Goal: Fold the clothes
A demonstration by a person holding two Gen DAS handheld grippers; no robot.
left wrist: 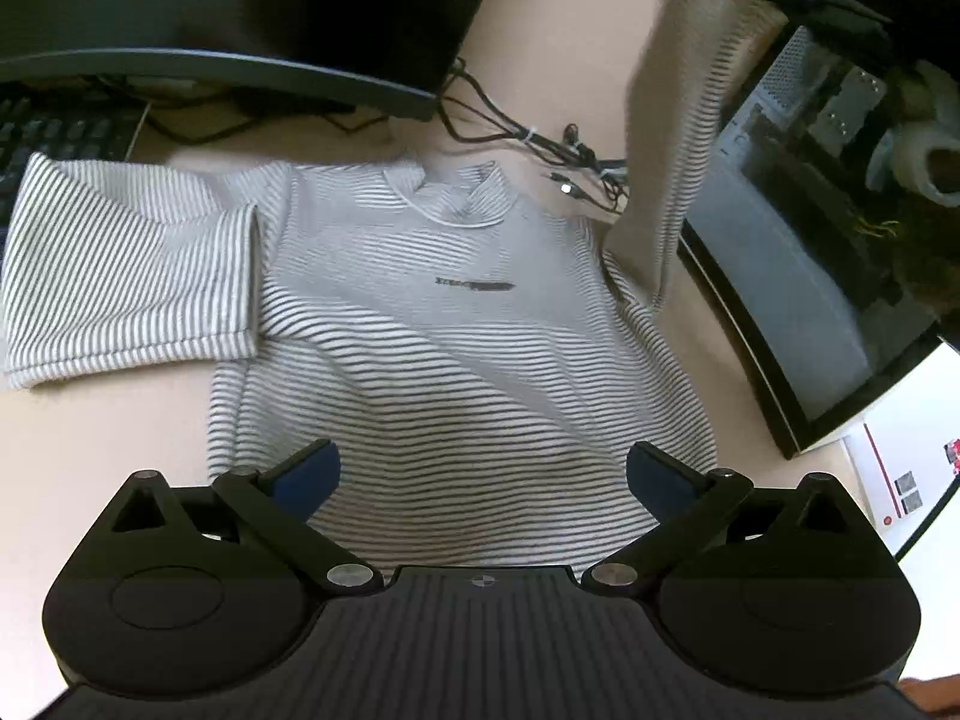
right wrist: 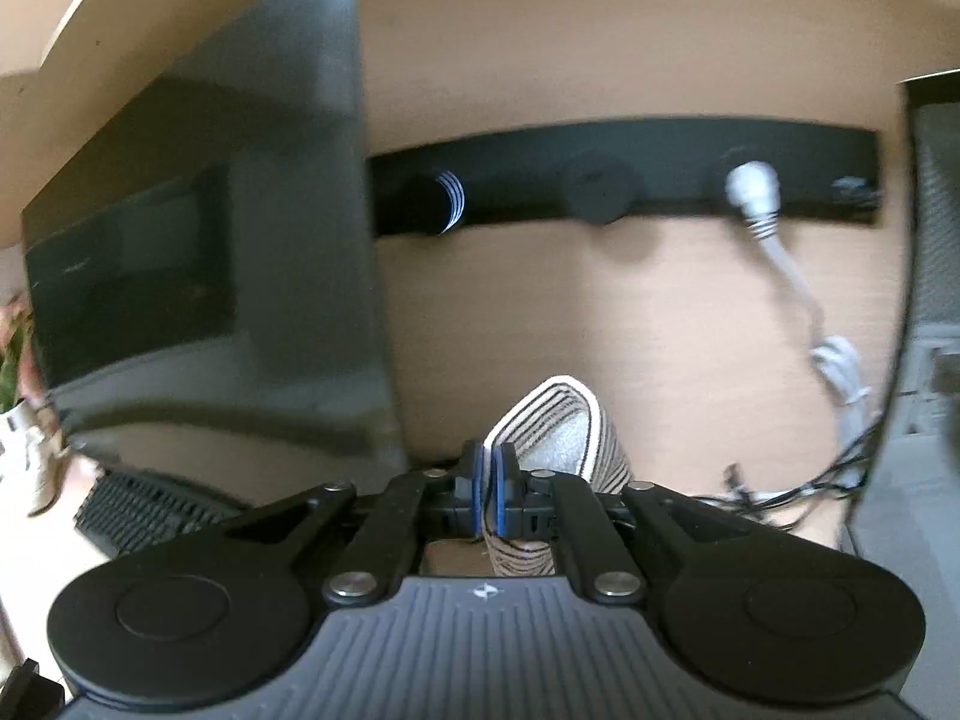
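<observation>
We hold the right gripper (right wrist: 492, 495) clamped on the lifted sleeve (left wrist: 672, 138); left gripper (left wrist: 483, 474), jaws apart, hovers over the shirt (left wrist: 456, 348). A loose pinch could drop the sleeve.

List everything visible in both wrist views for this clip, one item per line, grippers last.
shirt: one, grey-and-white striped, spread flat on the desk under the left gripper
lifted sleeve: one, striped, raised off the desk at the shirt's right side
desk: one, beige, under the shirt
monitor: one, dark, behind the shirt
keyboard: one, black, far left under the monitor
cables: several, black, behind the collar
computer case: one, black with clear side, right of the shirt
left gripper: one, black with blue pads, open above the hem
right gripper: one, black with blue pads, shut on the sleeve cuff
</observation>
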